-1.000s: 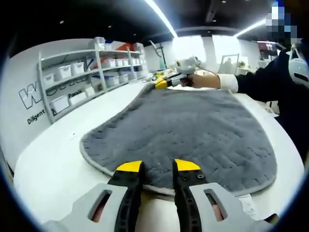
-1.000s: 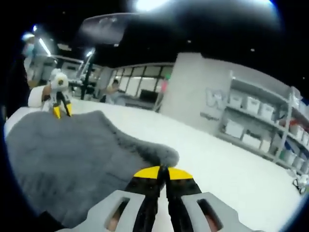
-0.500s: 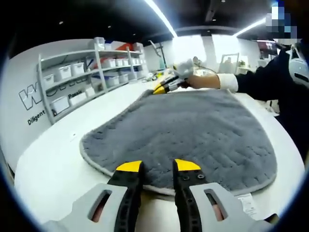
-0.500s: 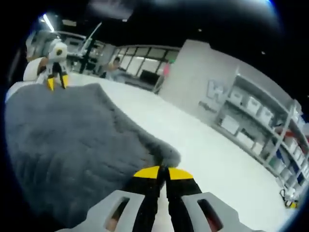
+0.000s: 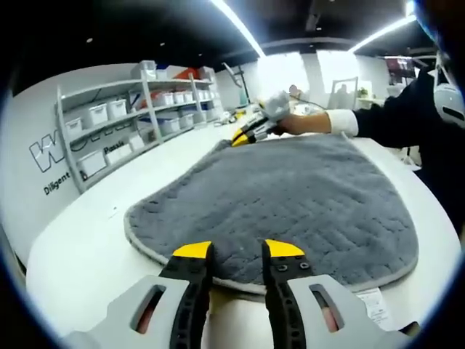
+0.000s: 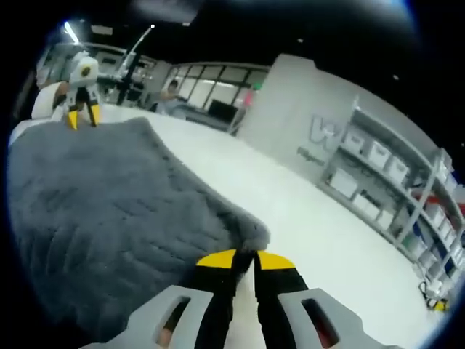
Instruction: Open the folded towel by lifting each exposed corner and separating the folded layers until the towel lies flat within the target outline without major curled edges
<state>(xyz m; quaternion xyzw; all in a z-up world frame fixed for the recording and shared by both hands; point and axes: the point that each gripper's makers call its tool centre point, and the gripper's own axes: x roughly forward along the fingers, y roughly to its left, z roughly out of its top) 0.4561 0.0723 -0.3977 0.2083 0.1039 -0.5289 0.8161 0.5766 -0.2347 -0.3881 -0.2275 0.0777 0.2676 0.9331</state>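
Grey towel [image 5: 290, 196] spread on white tabletop [image 5: 87, 240]. Left hand-held gripper [image 5: 238, 251] spread, near hem between jaws. Right hand-held gripper [image 6: 237, 258] pinching far corner. Final flattening; next, likely tug corner taut, release.

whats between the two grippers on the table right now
In the left gripper view, the grey towel spans the stretch from the left gripper at its near hem to the right gripper at the far corner.

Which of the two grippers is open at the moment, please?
The left gripper: its yellow tips stand apart at the near edge of the towel. The right gripper, at the far corner, has its tips nearly together.
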